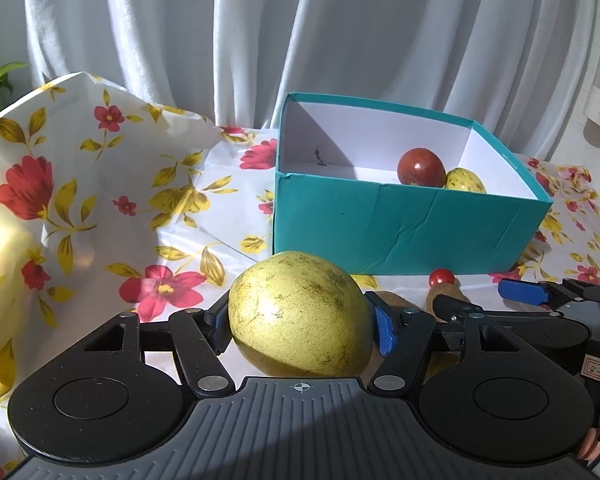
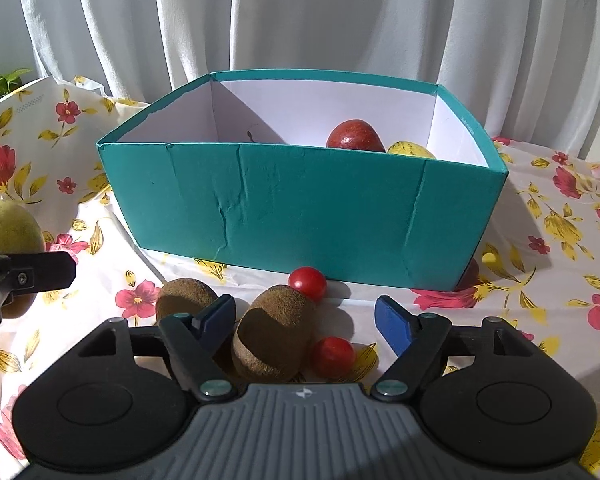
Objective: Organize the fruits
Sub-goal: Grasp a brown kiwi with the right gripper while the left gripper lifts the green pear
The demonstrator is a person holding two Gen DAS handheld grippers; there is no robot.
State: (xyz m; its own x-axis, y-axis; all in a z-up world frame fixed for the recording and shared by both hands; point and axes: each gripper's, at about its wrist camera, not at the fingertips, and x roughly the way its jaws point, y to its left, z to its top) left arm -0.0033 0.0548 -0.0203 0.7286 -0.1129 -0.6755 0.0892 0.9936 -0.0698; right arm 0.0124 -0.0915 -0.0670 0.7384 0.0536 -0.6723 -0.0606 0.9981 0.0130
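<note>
In the left wrist view, the left gripper (image 1: 300,320) fills the bottom of the frame, its blue pads pressed on either side of a large yellow-green fruit (image 1: 300,314) held at lower centre. At the lower right edge, the right gripper (image 1: 496,300) enters from the side, with fingertips of a person's hand (image 1: 598,446) at the corner. In the right wrist view, the right gripper (image 2: 306,314) stands spread, pointing down toward the table; a brown kiwi (image 2: 274,332) lies between its pads, close to the left pad, though contact cannot be told, and well clear of the right one. A cherry tomato (image 2: 334,356) sits just right of that kiwi, also between the fingers. A second kiwi (image 2: 184,300) lies to the left, outside the left finger, and another cherry tomato (image 2: 308,282) rests just beyond the kiwi, near the box. Behind them, across the middle of the frame, a teal box (image 2: 300,208) stands on the flowered tablecloth (image 2: 540,216), blocking the way forward. Inside, at its right, are a red fruit (image 2: 354,136) and a yellow speckled fruit (image 2: 410,149), side by side. White curtains (image 2: 300,16) hang behind, with green leaves (image 2: 0,82) at the upper left.
</note>
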